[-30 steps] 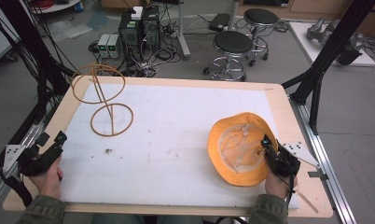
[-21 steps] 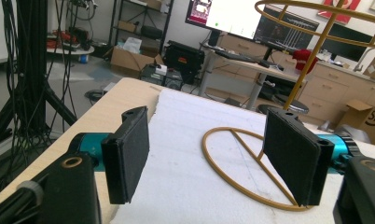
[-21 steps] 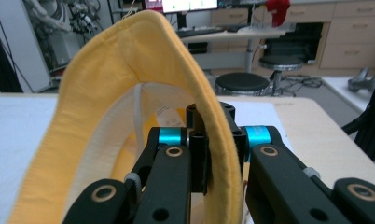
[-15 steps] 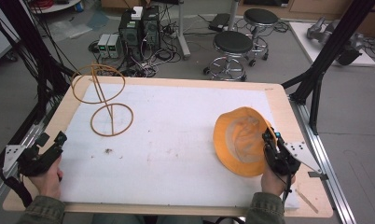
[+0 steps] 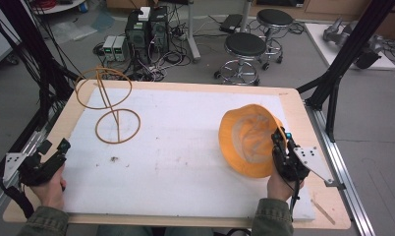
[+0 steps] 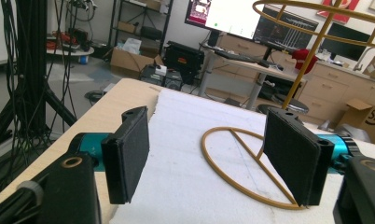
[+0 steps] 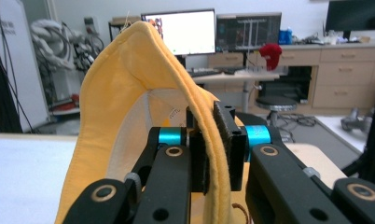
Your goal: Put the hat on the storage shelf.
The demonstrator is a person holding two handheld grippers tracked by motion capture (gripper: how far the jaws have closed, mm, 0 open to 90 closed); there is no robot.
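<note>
your right gripper (image 5: 278, 147) pinches the brim of the orange hat (image 5: 247, 140), tilted up at four o'clock on the table (image 5: 185, 98). your left gripper (image 5: 58, 150), at eight o'clock, gapes wide; wire stand (image 5: 109, 105) at ten.

A pale wooden surface (image 5: 294, 105) carries a white foam sheet (image 5: 185, 147); a golden wire stand (image 5: 118, 127) rests on the sheet's far-left part.

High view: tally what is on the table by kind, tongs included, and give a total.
Orange hat: 1
Wire stand: 1
Tongs: 2, the left tongs open and the right tongs shut on the hat's brim
Total: 4
</note>
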